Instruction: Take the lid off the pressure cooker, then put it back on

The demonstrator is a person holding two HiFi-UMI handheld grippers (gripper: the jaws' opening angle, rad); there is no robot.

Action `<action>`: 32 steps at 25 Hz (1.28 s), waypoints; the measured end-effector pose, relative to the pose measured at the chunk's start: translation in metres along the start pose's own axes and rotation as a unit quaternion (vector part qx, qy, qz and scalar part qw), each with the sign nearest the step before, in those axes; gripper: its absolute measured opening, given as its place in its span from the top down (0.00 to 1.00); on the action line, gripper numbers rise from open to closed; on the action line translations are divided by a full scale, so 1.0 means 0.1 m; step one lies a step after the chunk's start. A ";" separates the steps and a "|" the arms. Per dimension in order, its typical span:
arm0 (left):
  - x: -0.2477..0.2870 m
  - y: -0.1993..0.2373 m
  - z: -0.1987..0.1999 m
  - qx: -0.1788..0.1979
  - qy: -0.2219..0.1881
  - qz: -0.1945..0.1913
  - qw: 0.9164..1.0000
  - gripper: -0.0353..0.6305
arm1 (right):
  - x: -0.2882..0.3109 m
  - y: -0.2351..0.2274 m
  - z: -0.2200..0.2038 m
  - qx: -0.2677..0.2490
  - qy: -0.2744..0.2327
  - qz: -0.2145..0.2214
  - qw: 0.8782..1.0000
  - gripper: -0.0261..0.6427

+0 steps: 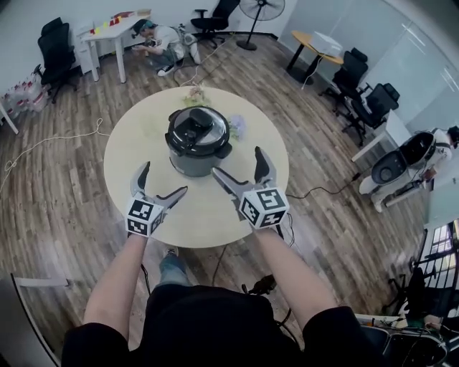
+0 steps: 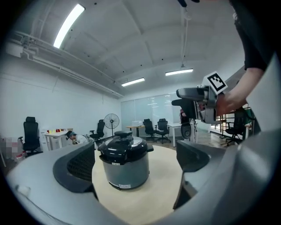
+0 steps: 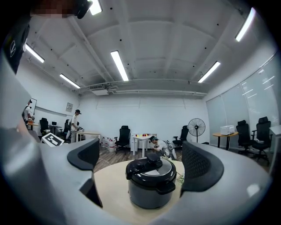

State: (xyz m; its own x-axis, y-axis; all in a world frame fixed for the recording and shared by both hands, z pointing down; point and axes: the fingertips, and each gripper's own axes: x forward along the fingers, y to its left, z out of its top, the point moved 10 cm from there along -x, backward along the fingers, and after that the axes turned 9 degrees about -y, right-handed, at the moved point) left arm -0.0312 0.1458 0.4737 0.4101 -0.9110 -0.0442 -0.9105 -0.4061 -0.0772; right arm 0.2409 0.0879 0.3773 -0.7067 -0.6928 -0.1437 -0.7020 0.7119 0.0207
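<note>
A grey pressure cooker [image 1: 197, 143] stands near the middle of the round beige table [image 1: 129, 168], its black lid [image 1: 196, 130] seated on top. The same cooker [image 2: 124, 165] appears in the left gripper view and again, as the cooker [image 3: 152, 184], in the right gripper view, framed between each pair of jaws. My left gripper [image 1: 163, 179] hovers open in front of the cooker, to its left. My right gripper [image 1: 239, 163] is open too, in front and to the right. Neither touches the cooker.
A small bunch of flowers [image 1: 195, 95] lies on the table behind the cooker. A person [image 1: 163, 44] crouches on the wooden floor by a white desk [image 1: 107, 32]. Office chairs [image 1: 358, 89], a standing fan [image 1: 259, 14] and floor cables [image 1: 50, 140] surround the table.
</note>
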 end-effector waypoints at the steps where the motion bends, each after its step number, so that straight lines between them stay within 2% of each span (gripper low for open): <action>1: 0.11 0.15 -0.07 -0.005 0.006 -0.005 1.000 0.10 | 0.18 -0.04 -0.01 -0.003 0.005 -0.002 1.000 0.07; 8: 0.80 0.87 -0.60 -0.025 0.052 -0.075 0.996 0.07 | 1.31 -0.28 -0.09 -0.020 0.031 -0.025 0.999 0.07; 11: 0.99 1.04 -0.87 -0.035 0.073 -0.103 0.991 0.06 | 1.68 -0.36 -0.12 -0.024 0.039 -0.033 0.998 0.07; 15: 1.30 1.18 -1.12 -0.069 0.086 -0.119 0.987 0.06 | 2.06 -0.48 -0.15 -0.028 0.052 -0.042 0.997 0.07; 19: 1.57 1.25 -1.30 -0.079 0.099 -0.145 0.981 0.06 | 2.39 -0.55 -0.20 -0.039 0.083 -0.021 0.996 0.07; 22: 1.66 1.25 -1.37 -0.079 0.105 -0.151 0.980 0.06 | 2.57 -0.62 -0.33 -0.031 0.135 0.011 0.990 0.07; 26: 1.75 1.26 -1.40 -0.067 0.104 -0.142 0.982 0.06 | 2.79 -0.74 -0.57 -0.025 0.228 0.059 0.971 0.07; 32: 1.80 1.22 -1.43 -0.062 0.114 -0.136 0.982 0.06 | 3.11 -0.80 -0.97 0.001 0.373 0.140 0.917 0.08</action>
State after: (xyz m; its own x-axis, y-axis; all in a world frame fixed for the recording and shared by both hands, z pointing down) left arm -0.0765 -0.0779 0.5985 0.6302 -0.7537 0.1865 -0.7736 -0.6299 0.0682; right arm 0.0683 -0.1956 0.4264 -0.7233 -0.3688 0.5837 -0.4848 0.8732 -0.0490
